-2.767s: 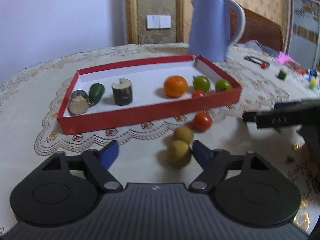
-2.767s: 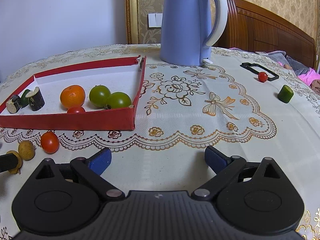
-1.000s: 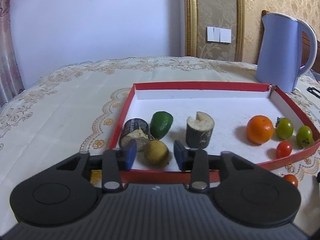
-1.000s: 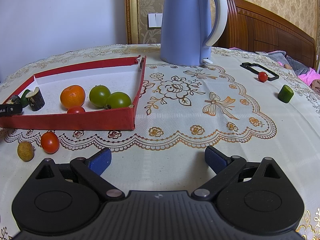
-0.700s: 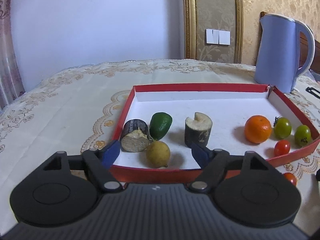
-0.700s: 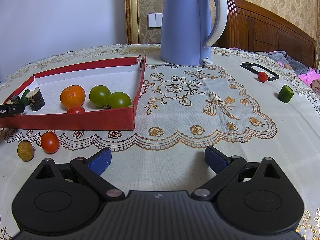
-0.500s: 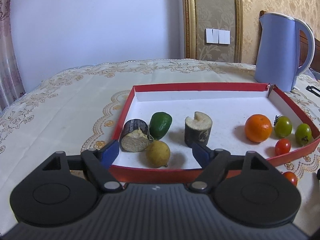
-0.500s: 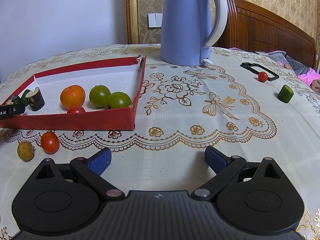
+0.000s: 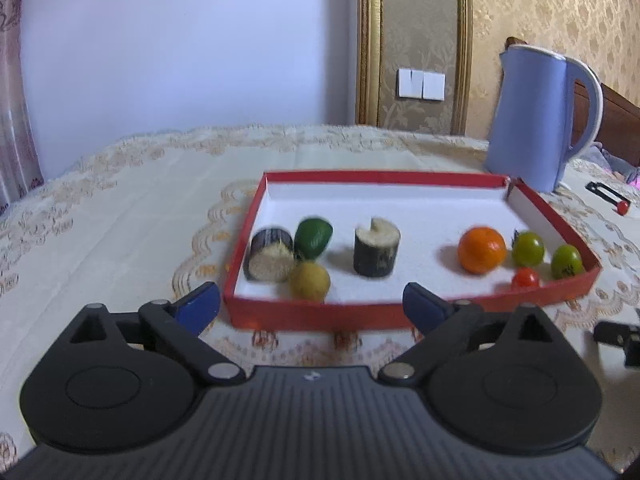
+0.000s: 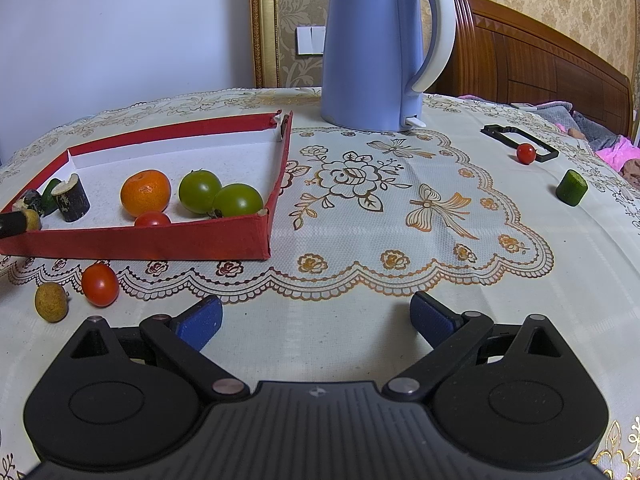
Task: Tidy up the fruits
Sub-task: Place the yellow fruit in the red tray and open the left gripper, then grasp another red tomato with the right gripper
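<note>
A red tray (image 9: pixel 400 316) with a white floor holds a yellow-brown fruit (image 9: pixel 310 281), a cut dark stub (image 9: pixel 269 255), a green fruit (image 9: pixel 313 236), a second stub (image 9: pixel 377 253), an orange (image 9: pixel 481 249), two green tomatoes (image 9: pixel 528 249) and a red cherry tomato (image 9: pixel 525 278). My left gripper (image 9: pixel 312 307) is open and empty, just short of the tray's near wall. My right gripper (image 10: pixel 316 318) is open and empty above the cloth. A red tomato (image 10: pixel 99 284) and a yellow-brown fruit (image 10: pixel 51 302) lie outside the tray (image 10: pixel 160 246).
A blue kettle (image 10: pixel 376 48) stands behind the tray. At the far right lie a black frame (image 10: pixel 520 142), a red cherry tomato (image 10: pixel 525 153) and a green cut piece (image 10: pixel 573 187). The lace cloth (image 10: pixel 400 208) covers the round table.
My left gripper opened and let the yellow-brown fruit go inside the tray, then drew back and up from it. My right gripper has not moved.
</note>
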A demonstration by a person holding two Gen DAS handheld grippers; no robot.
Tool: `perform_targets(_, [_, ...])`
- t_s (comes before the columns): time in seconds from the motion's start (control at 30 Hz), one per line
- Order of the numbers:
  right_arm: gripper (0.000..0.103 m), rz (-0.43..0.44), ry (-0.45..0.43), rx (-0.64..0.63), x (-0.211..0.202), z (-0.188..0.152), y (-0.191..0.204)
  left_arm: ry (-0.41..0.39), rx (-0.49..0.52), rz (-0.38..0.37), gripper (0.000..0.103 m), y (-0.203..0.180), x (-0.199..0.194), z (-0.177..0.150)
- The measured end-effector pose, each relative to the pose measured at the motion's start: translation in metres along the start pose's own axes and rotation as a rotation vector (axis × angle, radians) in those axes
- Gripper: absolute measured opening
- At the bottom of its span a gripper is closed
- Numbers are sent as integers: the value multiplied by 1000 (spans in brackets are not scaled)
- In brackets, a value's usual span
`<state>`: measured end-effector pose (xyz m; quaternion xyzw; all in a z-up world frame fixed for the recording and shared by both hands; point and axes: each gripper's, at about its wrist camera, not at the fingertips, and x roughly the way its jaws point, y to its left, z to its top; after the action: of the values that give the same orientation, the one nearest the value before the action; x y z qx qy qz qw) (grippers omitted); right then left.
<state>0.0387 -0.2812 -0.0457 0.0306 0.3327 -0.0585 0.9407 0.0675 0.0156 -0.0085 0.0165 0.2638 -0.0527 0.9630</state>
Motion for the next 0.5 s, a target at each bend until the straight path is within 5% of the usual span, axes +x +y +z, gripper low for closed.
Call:
perform_targets(0.2, [101,5,-5,0,-1,0,0,39,2,-3,98,6,-1,-15])
perform_targets(0.37, [100,119,-72,56,-19,-5,2,106,-59,-9,101,16,12,-18])
perform_targets(0.5, [100,177,-98,44,-30,-5,19,135,-6,16,103,7,16,-18])
